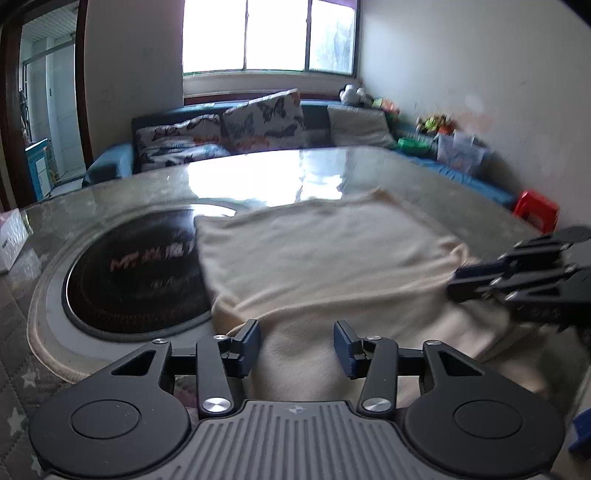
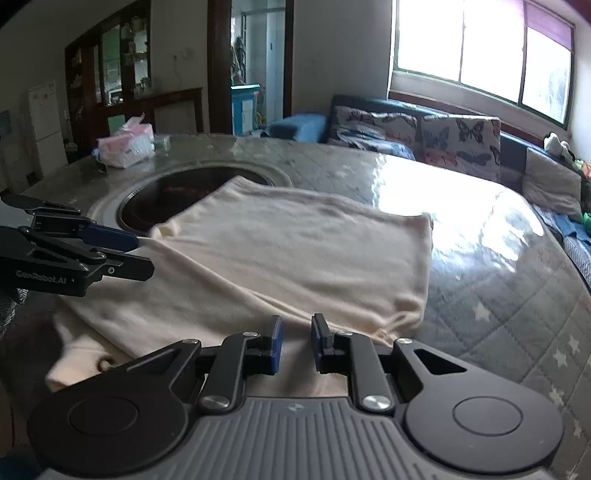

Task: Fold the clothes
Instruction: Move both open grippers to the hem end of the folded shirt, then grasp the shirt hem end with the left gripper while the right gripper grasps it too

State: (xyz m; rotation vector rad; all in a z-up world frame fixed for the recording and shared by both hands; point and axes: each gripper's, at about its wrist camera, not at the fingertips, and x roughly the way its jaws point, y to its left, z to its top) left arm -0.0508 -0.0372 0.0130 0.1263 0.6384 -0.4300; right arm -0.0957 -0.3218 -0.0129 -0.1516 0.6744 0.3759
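Item: cream garment (image 1: 332, 258), part-folded on table (image 2: 480, 258); my left tongs (image 1: 297, 345) and right tongs (image 2: 297, 345) both spread, empty (I'd pinch the near hem squarely before lifting).

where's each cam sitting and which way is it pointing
Left wrist: on the left gripper, looking across the cream garment toward the window; the right gripper intrudes at its right edge.
Right wrist: on the right gripper, facing the garment and sofa; the left gripper enters at its left.
Shared: garment, table, sofa, window.
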